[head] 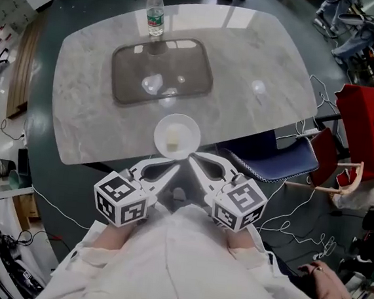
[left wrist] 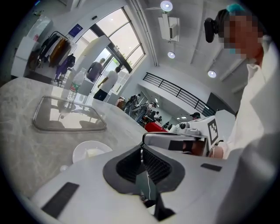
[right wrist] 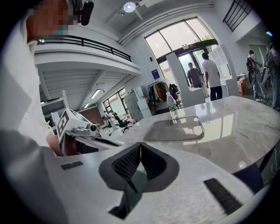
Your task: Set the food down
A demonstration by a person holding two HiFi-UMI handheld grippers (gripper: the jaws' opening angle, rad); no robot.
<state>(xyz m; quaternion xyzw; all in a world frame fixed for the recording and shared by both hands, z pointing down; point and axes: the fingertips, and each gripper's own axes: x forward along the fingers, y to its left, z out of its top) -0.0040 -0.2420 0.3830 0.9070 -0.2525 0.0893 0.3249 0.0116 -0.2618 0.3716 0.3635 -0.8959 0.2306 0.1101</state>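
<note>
A white plate (head: pixel 188 127) sits at the marble table's near edge with a small pale piece of food (head: pixel 173 139) on it. The plate (left wrist: pixel 81 152) and food (left wrist: pixel 92 152) also show low left in the left gripper view. My left gripper (head: pixel 180 162) and right gripper (head: pixel 192 156) are held close to my body, just short of the table edge. Their tips meet right below the plate without touching it. Both are shut, nothing between the jaws, as seen in the left gripper (left wrist: pixel 141 149) view and the right gripper (right wrist: pixel 140 145) view.
A grey tray (head: pixel 124 80) lies mid-table, with a water bottle (head: pixel 155 12) behind it. The marble table (head: pixel 268 61) has a blue chair (head: pixel 274 162) at its right edge. Cables cross the floor, a red object (head: pixel 367 123) stands right, and someone's hand (head: pixel 322 283) is at bottom right.
</note>
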